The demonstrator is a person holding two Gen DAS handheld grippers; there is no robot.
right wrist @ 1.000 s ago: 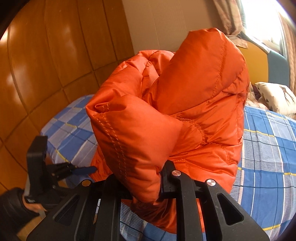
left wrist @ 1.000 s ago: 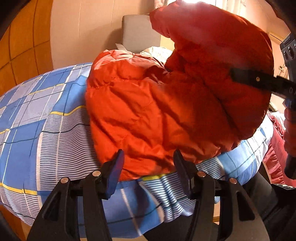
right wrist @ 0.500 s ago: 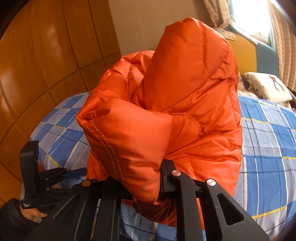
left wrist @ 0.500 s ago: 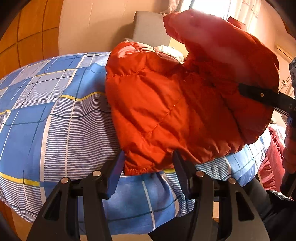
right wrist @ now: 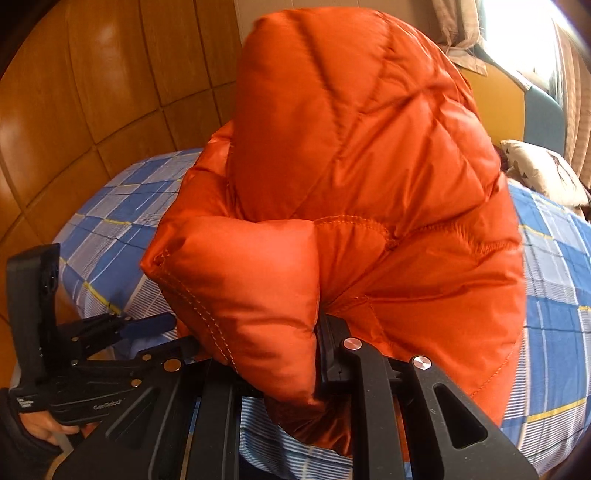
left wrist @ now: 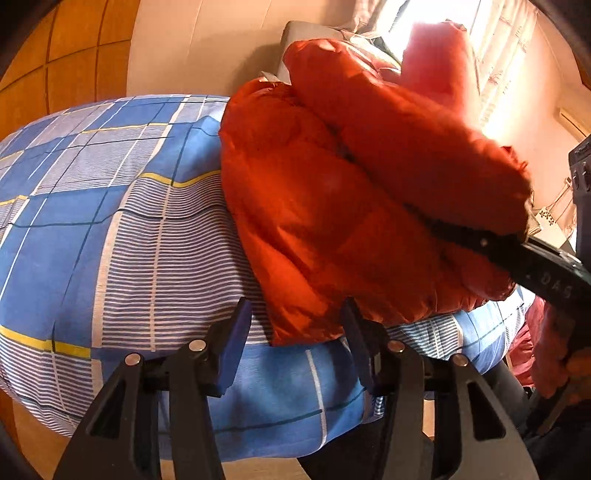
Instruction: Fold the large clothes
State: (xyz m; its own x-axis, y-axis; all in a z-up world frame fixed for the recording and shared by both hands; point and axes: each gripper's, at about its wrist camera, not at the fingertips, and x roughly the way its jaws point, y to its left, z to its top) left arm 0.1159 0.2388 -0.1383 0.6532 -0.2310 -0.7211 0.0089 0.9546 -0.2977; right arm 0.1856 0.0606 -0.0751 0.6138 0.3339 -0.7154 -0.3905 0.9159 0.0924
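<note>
Right wrist view: right tongs (right wrist: 273,354) pinch the orange down jacket (right wrist: 369,184), lifting a flap over its bulk on the bed (left wrist: 110,229); left tongs (left wrist: 295,332), empty, are closing at its hem.

light: warm daylight, window (left wrist: 436,33) blown out; blur: jacket (left wrist: 332,206) top smeared; edges: fisheye-bent, dark corners

The orange jacket (right wrist: 369,206) hides the right tongs' (right wrist: 280,354) left finger and blurs at its raised top.
</note>
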